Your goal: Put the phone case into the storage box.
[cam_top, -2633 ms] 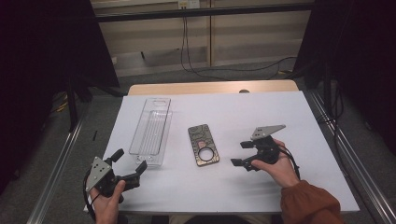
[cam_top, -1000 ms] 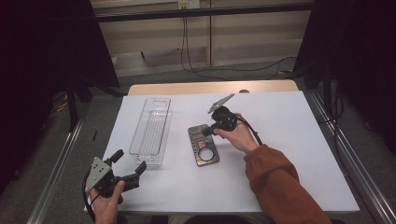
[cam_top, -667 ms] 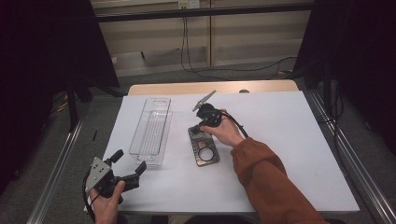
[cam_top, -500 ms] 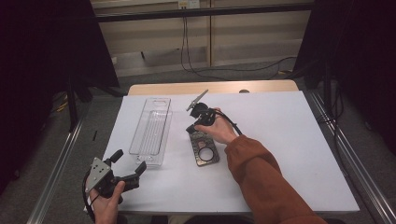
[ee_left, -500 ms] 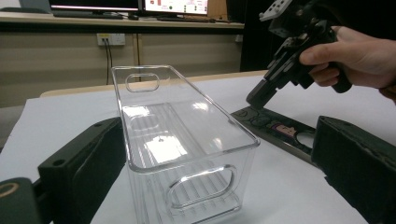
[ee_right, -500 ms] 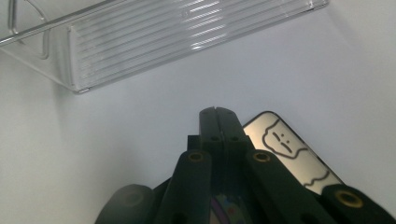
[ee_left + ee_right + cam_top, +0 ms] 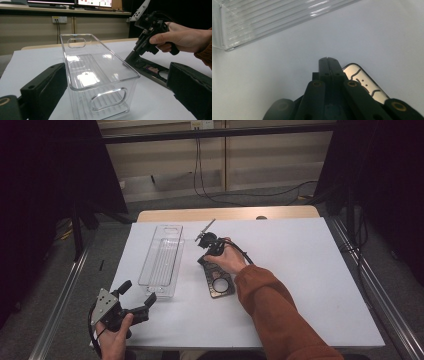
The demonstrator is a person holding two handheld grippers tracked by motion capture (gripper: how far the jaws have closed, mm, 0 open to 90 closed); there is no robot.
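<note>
High view looks down on a table with a white sheet (image 7: 310, 285) on it. The right gripper (image 7: 206, 241) is held in a person's hand with an orange sleeve (image 7: 270, 305). It tips down at the far end of a flat dark board (image 7: 218, 279) that lies on the sheet. Its tips sit at that far end, but I cannot tell if they touch the board. The board is long and thin, with round holes in it. A clear plastic box (image 7: 162, 260) stands just beside the board, on its left, with a small gap between them. The box is long, open on top, and has a handle hole at each end. The left gripper (image 7: 134, 301) is held in the other hand near the front edge of the table, close to the near end of the box. Left gripper view shows its two black jaws spread wide, one on each side of the box (image 7: 100, 75), not touching it. Farther off in that view, the right gripper (image 7: 140, 47) points down at the end of the board (image 7: 150, 68). Right gripper view shows the right gripper (image 7: 328, 65) with its jaws pressed flat together, with nothing between them. A shiny rounded corner of the board (image 7: 362, 81) pokes out beside the jaws. The ribbed side of the clear box (image 7: 274, 20) runs across the top.
</note>
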